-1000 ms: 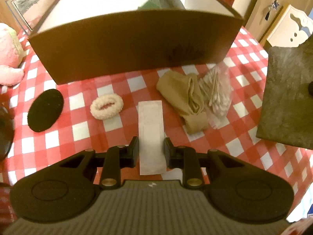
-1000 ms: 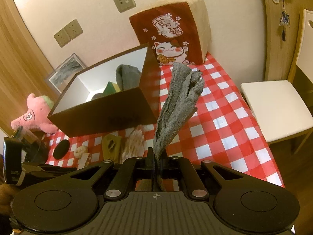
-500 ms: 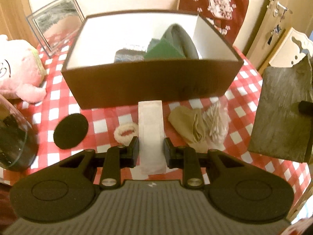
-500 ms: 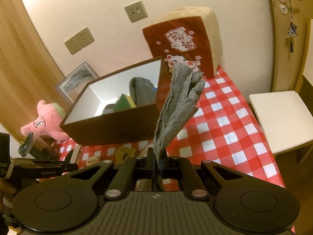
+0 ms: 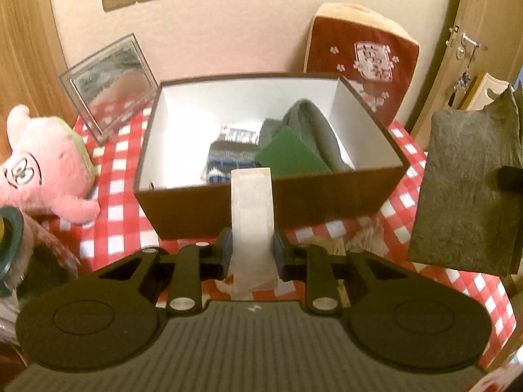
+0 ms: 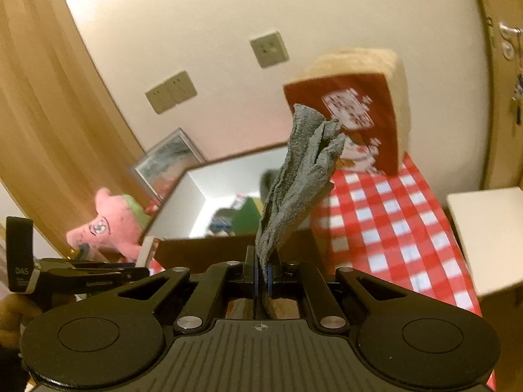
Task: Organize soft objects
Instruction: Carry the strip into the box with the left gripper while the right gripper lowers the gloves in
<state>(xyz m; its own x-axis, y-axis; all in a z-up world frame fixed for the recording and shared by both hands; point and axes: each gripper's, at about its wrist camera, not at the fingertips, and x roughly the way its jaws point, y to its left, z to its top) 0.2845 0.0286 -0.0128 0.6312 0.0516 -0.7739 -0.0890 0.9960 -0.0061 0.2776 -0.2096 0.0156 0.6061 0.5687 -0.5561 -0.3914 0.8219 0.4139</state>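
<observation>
Red-and-white checked cloth is covering the surface [image 5: 111, 196], which is carrying a brown box [image 5: 294, 202] with white inner walls, standing near a cream wall. Inside the box, a grey rolled cloth [image 5: 310, 124], a green piece [image 5: 287, 156] and a blue patterned fabric [image 5: 225, 160] are lying together toward its right half. The left gripper [image 5: 251, 251] is clamping a white flat strip [image 5: 251, 202], which is sticking up in front of the box's near wall. The right gripper [image 6: 261, 271] is pinching a grey towel [image 6: 300, 183] by its lower end, its jaws nearly together, and the towel is hanging in the air to the right of the box. A pink plush toy [image 5: 42, 163] is sitting left of the box, touching a clear picture frame [image 5: 108, 81], and a red cushion [image 5: 362, 62] is leaning against the wall behind.
</observation>
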